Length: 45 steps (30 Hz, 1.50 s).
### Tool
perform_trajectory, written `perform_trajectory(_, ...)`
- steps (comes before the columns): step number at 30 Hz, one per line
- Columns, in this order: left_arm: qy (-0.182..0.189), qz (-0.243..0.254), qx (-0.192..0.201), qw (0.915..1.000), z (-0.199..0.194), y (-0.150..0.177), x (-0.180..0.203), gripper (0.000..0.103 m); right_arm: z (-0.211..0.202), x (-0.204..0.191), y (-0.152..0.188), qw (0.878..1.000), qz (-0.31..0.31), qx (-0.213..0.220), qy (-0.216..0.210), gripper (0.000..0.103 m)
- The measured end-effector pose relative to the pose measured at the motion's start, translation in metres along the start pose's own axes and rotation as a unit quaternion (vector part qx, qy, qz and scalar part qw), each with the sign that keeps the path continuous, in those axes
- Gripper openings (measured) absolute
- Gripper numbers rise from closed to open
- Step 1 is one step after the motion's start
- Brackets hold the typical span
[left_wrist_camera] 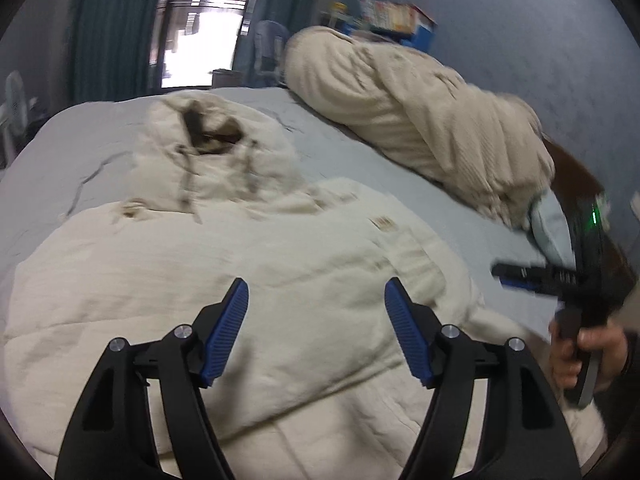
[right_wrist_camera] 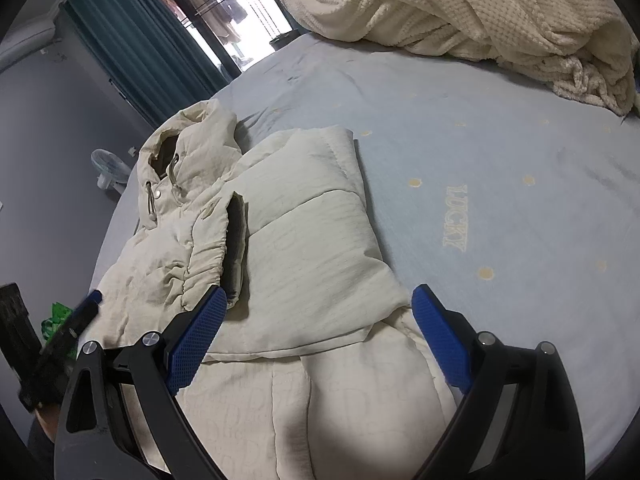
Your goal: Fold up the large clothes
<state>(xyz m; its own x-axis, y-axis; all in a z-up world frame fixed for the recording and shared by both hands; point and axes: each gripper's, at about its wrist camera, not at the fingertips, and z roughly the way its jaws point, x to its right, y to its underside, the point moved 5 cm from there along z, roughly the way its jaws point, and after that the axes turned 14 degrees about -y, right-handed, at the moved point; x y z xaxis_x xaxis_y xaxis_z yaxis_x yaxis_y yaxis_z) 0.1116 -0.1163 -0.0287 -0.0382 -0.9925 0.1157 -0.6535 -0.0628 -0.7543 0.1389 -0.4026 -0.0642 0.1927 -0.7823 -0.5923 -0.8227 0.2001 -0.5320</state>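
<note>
A cream hooded padded jacket (left_wrist_camera: 248, 264) lies on the light blue bed sheet (left_wrist_camera: 360, 148), hood (left_wrist_camera: 208, 148) at the far end. In the right wrist view the jacket (right_wrist_camera: 304, 240) has both sleeves folded in across its front, a dark cuff (right_wrist_camera: 237, 240) showing. My left gripper (left_wrist_camera: 316, 296) is open and empty above the jacket's body. My right gripper (right_wrist_camera: 316, 300) is open and empty above the jacket's lower part. The right gripper also shows at the right edge of the left wrist view (left_wrist_camera: 500, 272), beside the jacket; its jaws are blurred there.
A bunched cream blanket (left_wrist_camera: 400, 104) lies along the bed's far side, also in the right wrist view (right_wrist_camera: 480, 12). Teal curtains (right_wrist_camera: 136, 44) and a bright window (left_wrist_camera: 204, 20) stand beyond the bed. A small fan (right_wrist_camera: 110, 168) sits on the floor.
</note>
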Motion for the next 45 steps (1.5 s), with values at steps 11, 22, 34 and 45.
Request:
perform_trajectory(11, -0.068, -0.117, 0.008, 0.9908, -0.009, -0.029, -0.099, 0.072, 0.051, -0.051, -0.058, 0.995, -0.079, -0.045, -0.044, 0.090)
perform_trajectory(22, -0.116, -0.183, -0.014, 0.9762, 0.004, -0.032, -0.168, 0.072, 0.160, -0.074, -0.137, 0.982, -0.108, -0.120, -0.101, 0.095)
perform_trajectory(34, -0.125, -0.234, -0.034, 0.9636, 0.010, -0.023, -0.206, 0.072, 0.273, -0.087, -0.200, 0.972, -0.031, -0.132, -0.191, 0.095)
perform_trajectory(45, -0.132, -0.238, -0.046, 0.9611, 0.016, -0.019, -0.216, 0.072, 0.361, -0.120, -0.221, 0.965, -0.048, -0.171, -0.194, 0.044)
